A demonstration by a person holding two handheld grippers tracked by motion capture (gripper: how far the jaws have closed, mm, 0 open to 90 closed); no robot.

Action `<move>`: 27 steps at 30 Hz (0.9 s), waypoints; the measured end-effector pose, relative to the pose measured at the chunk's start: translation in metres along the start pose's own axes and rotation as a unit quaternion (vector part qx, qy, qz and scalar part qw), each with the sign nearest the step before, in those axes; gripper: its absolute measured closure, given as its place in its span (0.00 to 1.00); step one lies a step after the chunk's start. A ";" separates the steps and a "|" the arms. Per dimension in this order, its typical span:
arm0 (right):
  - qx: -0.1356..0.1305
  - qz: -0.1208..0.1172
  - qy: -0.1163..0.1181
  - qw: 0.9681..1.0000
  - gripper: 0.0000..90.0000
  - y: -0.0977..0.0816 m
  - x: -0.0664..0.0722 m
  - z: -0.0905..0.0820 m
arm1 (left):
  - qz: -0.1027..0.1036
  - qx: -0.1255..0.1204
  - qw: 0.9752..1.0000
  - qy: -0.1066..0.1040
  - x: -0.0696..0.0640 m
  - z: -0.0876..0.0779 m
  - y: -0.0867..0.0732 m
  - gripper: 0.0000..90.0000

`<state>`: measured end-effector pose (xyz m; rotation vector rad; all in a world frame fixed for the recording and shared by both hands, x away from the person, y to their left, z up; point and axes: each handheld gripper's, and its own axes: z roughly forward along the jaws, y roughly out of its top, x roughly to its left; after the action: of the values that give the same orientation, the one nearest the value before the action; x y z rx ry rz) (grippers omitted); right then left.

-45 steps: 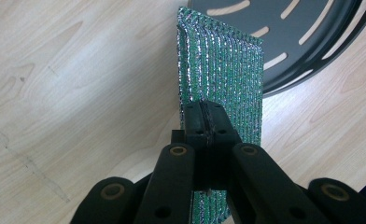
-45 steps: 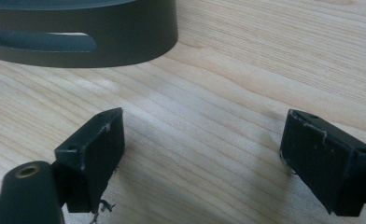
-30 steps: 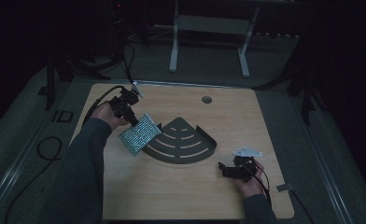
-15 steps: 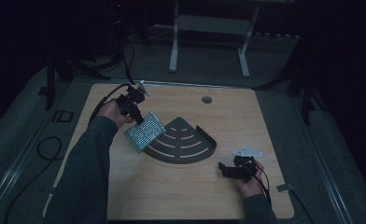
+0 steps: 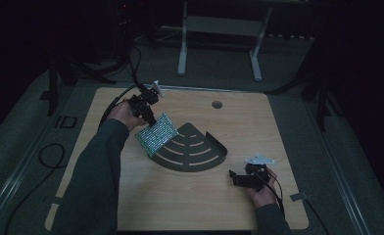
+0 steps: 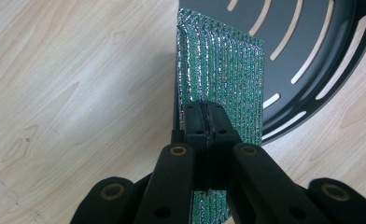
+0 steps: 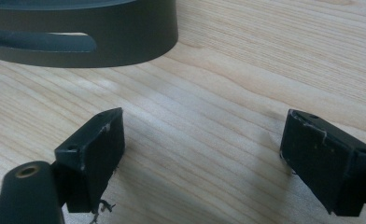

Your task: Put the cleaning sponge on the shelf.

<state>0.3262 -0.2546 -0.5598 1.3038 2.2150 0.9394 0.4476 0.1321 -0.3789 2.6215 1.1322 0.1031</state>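
sponge [image 6: 223, 79] clamped in left tool [image 6: 204, 122] over slotted tray [image 6: 312, 51] edge — right tool [image 7: 202, 154] spread apart.

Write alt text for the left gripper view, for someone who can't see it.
Two black jaws of the left gripper are shut on the edge of a glittery green sponge cloth, held over a light wooden table. Beyond it lies a dark fan-shaped slotted tray.

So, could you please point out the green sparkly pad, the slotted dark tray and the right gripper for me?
green sparkly pad [image 6: 221, 77], left gripper view, on its glittery face above the shut jaws.
slotted dark tray [image 5: 192, 159], high view, on its slotted floor.
right gripper [image 7: 202, 161], right gripper view, midway between its open fingertips.
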 end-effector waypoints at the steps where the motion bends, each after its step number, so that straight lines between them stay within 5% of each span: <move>1: 0.000 0.000 0.000 1.000 0.15 0.000 0.000 0.000 | 0.001 -0.001 1.000 -0.001 0.000 0.000 0.001 1.00; 27: 0.000 0.000 0.000 1.000 0.15 0.000 0.000 0.000 | 0.009 -0.001 1.000 -0.002 -0.003 0.019 0.019 1.00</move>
<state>0.3263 -0.2547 -0.5598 1.3031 2.2159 0.9397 0.4617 0.1135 -0.3913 2.6299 1.1054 0.1015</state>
